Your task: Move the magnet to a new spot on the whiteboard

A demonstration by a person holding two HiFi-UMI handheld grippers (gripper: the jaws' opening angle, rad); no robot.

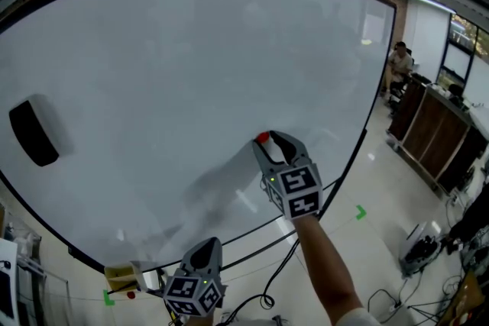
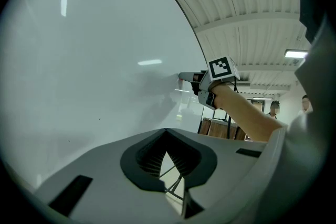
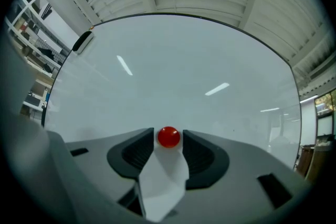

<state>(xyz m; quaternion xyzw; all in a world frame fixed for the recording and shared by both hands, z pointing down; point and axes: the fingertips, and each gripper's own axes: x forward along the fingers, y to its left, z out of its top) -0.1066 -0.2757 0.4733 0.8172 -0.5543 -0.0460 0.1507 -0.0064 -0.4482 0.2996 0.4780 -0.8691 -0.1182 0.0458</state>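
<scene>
The whiteboard [image 1: 191, 65] is wide, glossy and pale, with a black eraser [image 1: 33, 132] on its left part. The right hand-held gripper [image 1: 269, 140] points at the board's lower middle, its jaws apart, with a thin gap either side of the magnet. The left hand-held gripper [image 2: 166, 132] is near the board's lower edge, jaws together and empty. The magnet [image 3: 168, 137] is a small, round, shiny red button on the board.
</scene>
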